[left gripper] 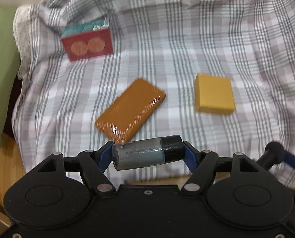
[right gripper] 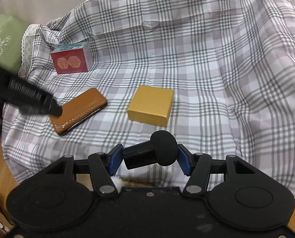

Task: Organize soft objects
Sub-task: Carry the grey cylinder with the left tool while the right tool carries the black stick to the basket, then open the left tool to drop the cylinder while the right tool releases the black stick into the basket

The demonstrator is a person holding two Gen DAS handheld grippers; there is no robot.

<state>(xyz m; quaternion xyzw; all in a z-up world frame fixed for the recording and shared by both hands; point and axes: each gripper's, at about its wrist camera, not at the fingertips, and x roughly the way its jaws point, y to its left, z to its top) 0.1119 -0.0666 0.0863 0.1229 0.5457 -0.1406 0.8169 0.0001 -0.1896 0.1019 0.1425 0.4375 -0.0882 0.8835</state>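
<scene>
Checked cloth (right gripper: 207,63) in grey and white drapes the whole surface, creased toward the upper part of the frame. At the bottom centre of the left wrist view the left tongs (left gripper: 148,155) are closed on a small bottle (left gripper: 147,153), grey-bodied with a black cap, lying crosswise between the blue pads. At the bottom centre of the right wrist view the right tongs (right gripper: 150,157) are clamped on a black cylinder with a round foam head (right gripper: 153,154). On the cloth lie a tan leather case (right gripper: 78,112) left of centre, a yellow box (right gripper: 151,106) at centre, and a red and teal box (right gripper: 71,58) at upper left.
</scene>
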